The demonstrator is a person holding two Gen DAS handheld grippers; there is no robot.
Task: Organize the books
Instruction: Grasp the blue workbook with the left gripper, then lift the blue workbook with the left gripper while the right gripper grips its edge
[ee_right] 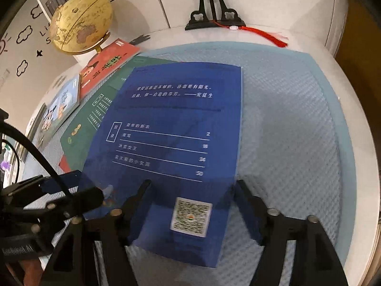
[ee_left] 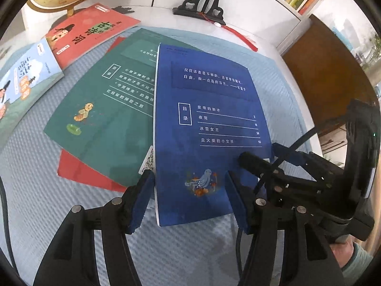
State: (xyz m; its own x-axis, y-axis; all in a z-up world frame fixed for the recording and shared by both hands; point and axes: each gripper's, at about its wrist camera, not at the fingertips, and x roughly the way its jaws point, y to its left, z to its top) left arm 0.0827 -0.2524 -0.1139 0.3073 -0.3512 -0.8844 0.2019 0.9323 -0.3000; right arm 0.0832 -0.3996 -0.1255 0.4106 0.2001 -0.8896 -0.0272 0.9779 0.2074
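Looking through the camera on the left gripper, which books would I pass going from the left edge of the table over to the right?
Light blue illustrated book → red book with a cartoon figure → green book → dark blue book, which lies partly over the green one.

left gripper [ee_left: 190,195] open, right gripper [ee_right: 193,214] open

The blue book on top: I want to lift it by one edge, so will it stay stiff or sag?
The blue book looks thin with a soft cover, so held by one edge it would probably droop. It seems light for its area. It overlaps the green book on a textured mat, so a push might slide it rather than tip it.
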